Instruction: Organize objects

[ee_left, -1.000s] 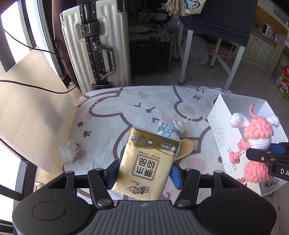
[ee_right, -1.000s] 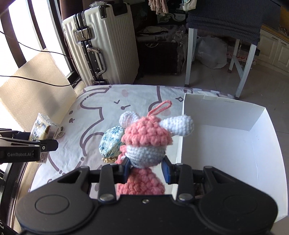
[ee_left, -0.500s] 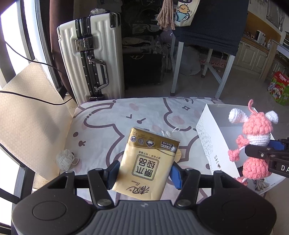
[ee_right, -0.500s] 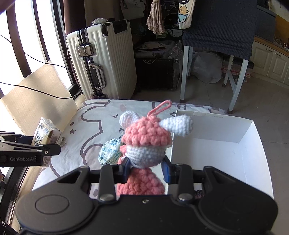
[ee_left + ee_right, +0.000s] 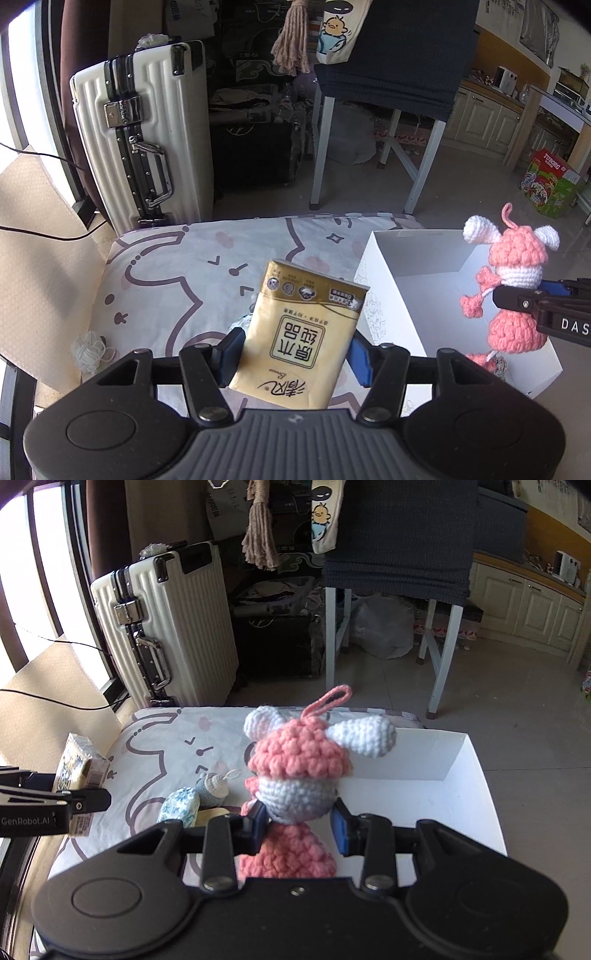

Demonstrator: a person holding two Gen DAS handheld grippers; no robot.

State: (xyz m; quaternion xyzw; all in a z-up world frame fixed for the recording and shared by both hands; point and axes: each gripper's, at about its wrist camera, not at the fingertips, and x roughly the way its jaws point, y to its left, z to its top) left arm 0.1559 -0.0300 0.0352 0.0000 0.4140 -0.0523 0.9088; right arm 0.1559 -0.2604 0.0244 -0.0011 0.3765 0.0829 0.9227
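Note:
My left gripper (image 5: 293,356) is shut on a yellow tissue pack (image 5: 301,332), held upright above the printed cloth (image 5: 177,280). The pack also shows in the right wrist view (image 5: 79,768). My right gripper (image 5: 299,821) is shut on a pink and white crochet doll (image 5: 299,760), held above the left edge of the open white box (image 5: 436,794). The doll (image 5: 513,284) and the box (image 5: 388,302) show in the left wrist view at the right. A blue patterned pouch (image 5: 179,806) and a small blue crochet charm (image 5: 212,784) lie on the cloth.
A ball of white yarn (image 5: 88,352) lies at the cloth's left edge. A white suitcase (image 5: 147,136) stands behind the cloth, with a cardboard sheet (image 5: 40,258) to the left. A white-legged table with a dark cover (image 5: 391,74) stands beyond.
Both grippers have risen with their loads, so the cloth and box look farther away. The doll has moved from beside the box to above its left edge.

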